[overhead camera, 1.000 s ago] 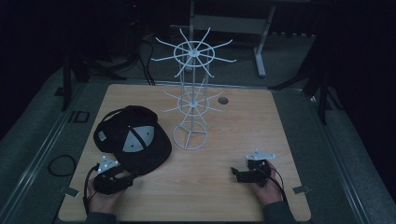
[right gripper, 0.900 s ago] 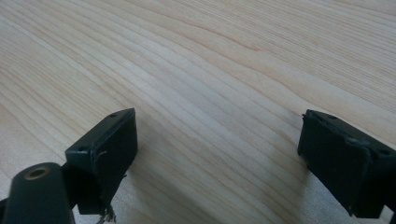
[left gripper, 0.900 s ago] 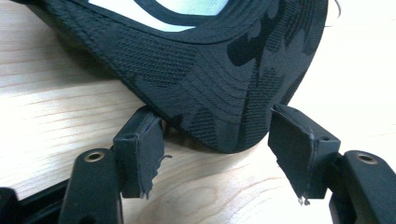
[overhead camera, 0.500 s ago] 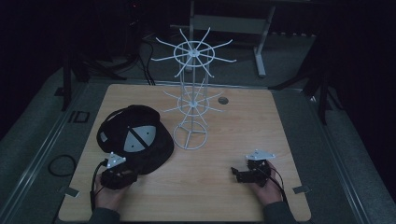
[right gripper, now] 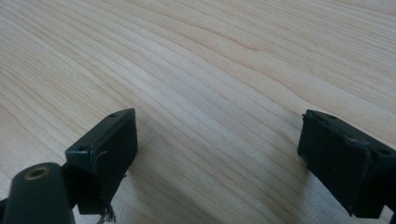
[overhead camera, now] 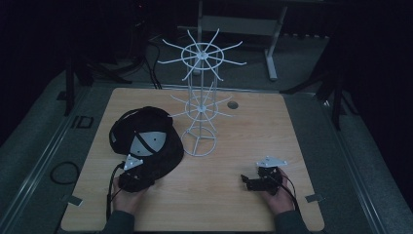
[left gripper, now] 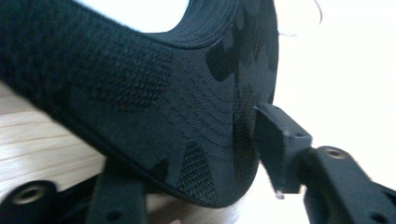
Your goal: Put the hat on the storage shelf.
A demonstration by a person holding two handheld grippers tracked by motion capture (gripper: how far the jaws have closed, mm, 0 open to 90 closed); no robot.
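A black cap [overhead camera: 146, 141] with a grey underside patch lies on the left half of the wooden table [overhead camera: 272, 126]. My left gripper [overhead camera: 138, 171] sits at the cap's near edge. In the left gripper view the cap's fabric [left gripper: 177, 116] lies between the jaws; the right jaw stands beside it and the left jaw is partly under it. The jaws are wide apart, so the left gripper [left gripper: 196, 172] is open around the cap's edge. My right gripper [overhead camera: 247, 182] rests on the table at the near right, open, with bare wood between its fingers [right gripper: 217, 140].
A white wire rack [overhead camera: 199, 97] with two tiers of radiating hooks stands on a ring base at the table's middle, just right of the cap. A small round grommet [overhead camera: 233, 105] lies behind it. Dark floor and stands surround the table.
My left gripper has moved forward and to the right, up to the cap's near edge. The right gripper has stayed in place.
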